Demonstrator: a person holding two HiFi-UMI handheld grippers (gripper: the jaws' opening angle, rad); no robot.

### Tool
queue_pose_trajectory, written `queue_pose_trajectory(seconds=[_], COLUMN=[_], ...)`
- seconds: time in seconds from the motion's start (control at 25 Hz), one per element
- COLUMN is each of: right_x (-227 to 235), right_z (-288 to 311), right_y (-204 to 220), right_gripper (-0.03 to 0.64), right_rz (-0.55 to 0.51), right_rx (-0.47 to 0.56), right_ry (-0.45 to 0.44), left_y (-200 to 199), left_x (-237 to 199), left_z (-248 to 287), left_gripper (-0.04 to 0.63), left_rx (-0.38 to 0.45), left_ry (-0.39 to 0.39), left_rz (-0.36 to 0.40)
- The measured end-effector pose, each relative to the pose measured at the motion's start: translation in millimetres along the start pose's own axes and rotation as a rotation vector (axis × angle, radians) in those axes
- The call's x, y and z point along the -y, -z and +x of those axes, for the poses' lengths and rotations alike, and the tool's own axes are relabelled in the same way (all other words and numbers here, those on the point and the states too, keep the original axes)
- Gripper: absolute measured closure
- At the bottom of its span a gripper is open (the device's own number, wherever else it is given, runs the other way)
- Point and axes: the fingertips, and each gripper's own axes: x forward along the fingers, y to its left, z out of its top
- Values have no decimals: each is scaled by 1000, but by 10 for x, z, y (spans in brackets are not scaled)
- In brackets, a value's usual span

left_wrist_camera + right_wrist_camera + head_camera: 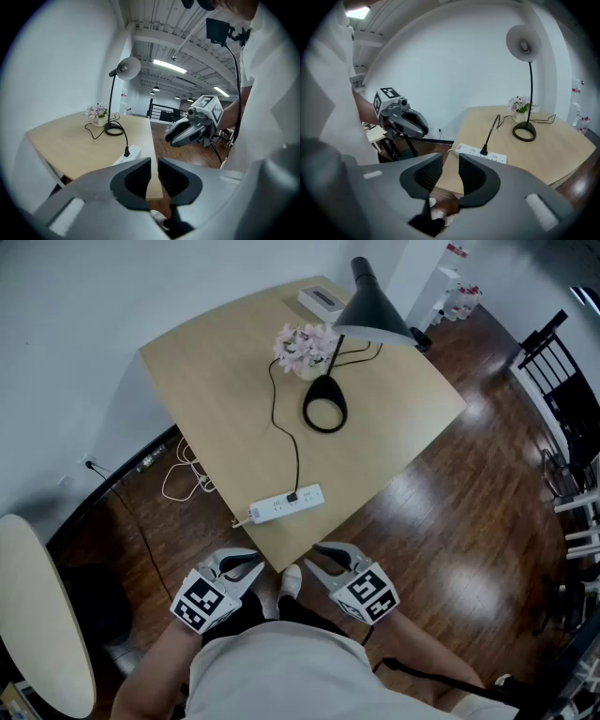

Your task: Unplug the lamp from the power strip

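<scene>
One pale wooden table with a rounded top (216, 399) is occupied toward its far side by a black desk lamp with a cone shade and ring base (325, 414), set just beside a small pot of pink flowers (302, 348). Below the table's near edge, the left gripper (246, 565) and right gripper (323, 563) are held side by side, each with jaws drawn almost together on nothing. A white oblong power strip (287, 505) is seen lying near that edge, with the lamp's black plug (292, 496) seated in it and the thin black cord (273, 399) run back to the base.
</scene>
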Motion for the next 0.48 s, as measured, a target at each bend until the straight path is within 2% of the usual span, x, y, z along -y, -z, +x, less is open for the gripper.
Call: queue_pose_trajectory(seconds=[0.16, 0.32, 0.48], right_x=[474, 837, 1121], right_z=[416, 841, 1120], right_y=[-151, -190, -164], right_gripper=[505, 499, 491], right_rz=[37, 59, 128], right_rx=[-15, -87, -135], right_ry=[50, 115, 198], left_y=[-18, 105, 191], left_x=[-398, -675, -878], left_z=[431, 820, 1073], left_gripper=[538, 523, 541], left_rx=[-54, -136, -212], left_ry=[56, 194, 285], left_rz=[40, 35, 80])
